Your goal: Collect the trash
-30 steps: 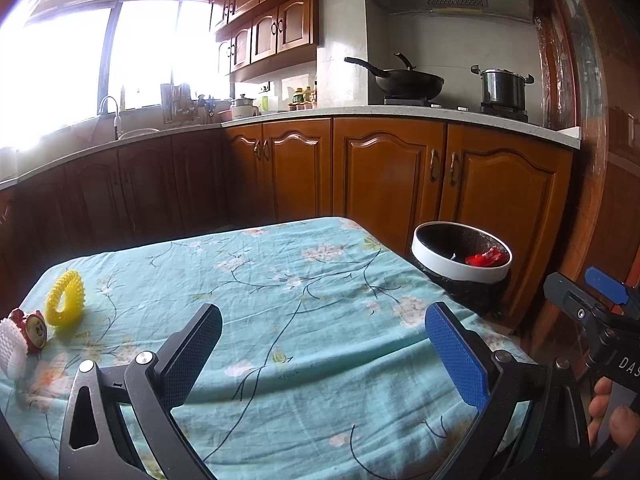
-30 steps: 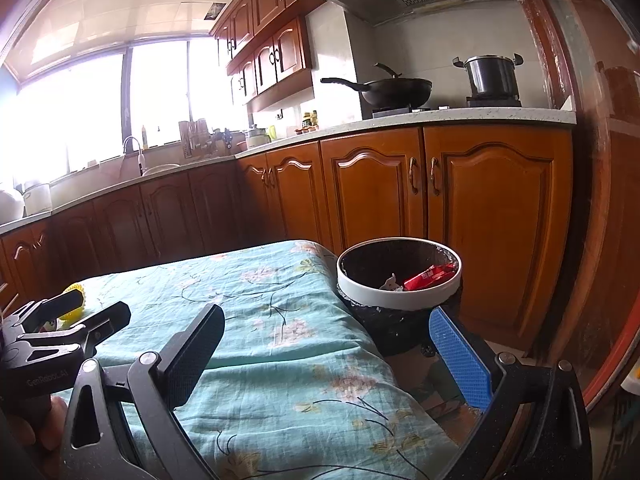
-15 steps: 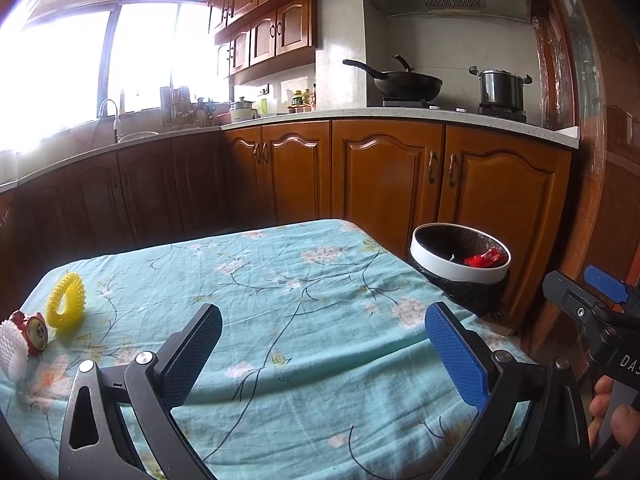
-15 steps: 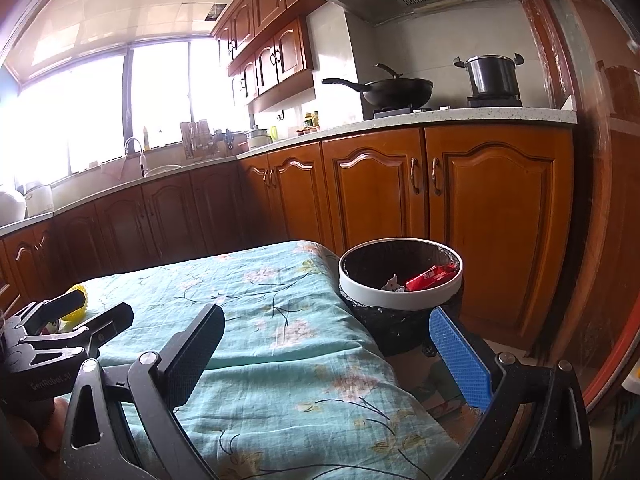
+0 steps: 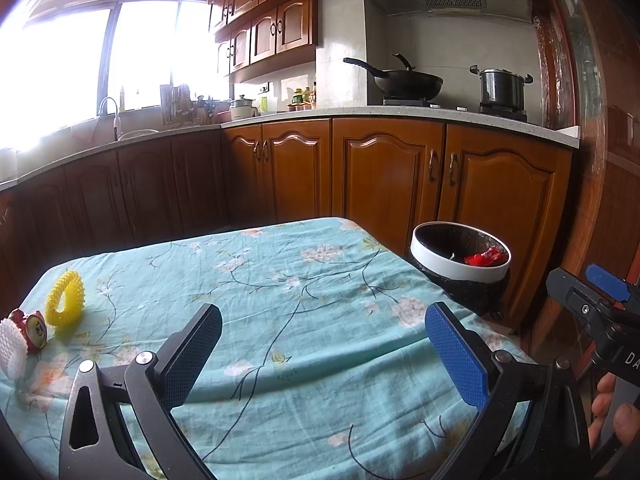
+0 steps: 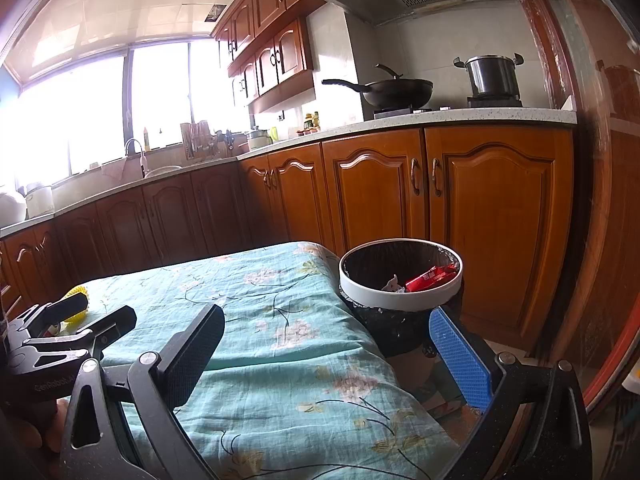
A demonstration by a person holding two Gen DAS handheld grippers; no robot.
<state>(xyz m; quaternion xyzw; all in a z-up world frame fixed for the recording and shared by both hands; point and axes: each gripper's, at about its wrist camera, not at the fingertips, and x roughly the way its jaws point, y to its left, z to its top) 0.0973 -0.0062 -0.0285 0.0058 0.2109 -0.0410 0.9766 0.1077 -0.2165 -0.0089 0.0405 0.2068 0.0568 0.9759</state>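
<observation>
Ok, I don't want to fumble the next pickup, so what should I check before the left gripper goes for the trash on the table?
1. Left gripper empty, jaws open: ok.
2. Right gripper empty, jaws open: ok.
3. Trash left on the table: ok, a crushed red can and a white foam net lie by the left edge of the floral cloth.
4. Whether the yellow spiky ring beside them counts as trash: cannot tell.
5. Bin open and reachable: ok, no lid, standing at the table's far right corner, with a red wrapper already inside.
6. Cloth clear between left gripper and can: ok.
</observation>
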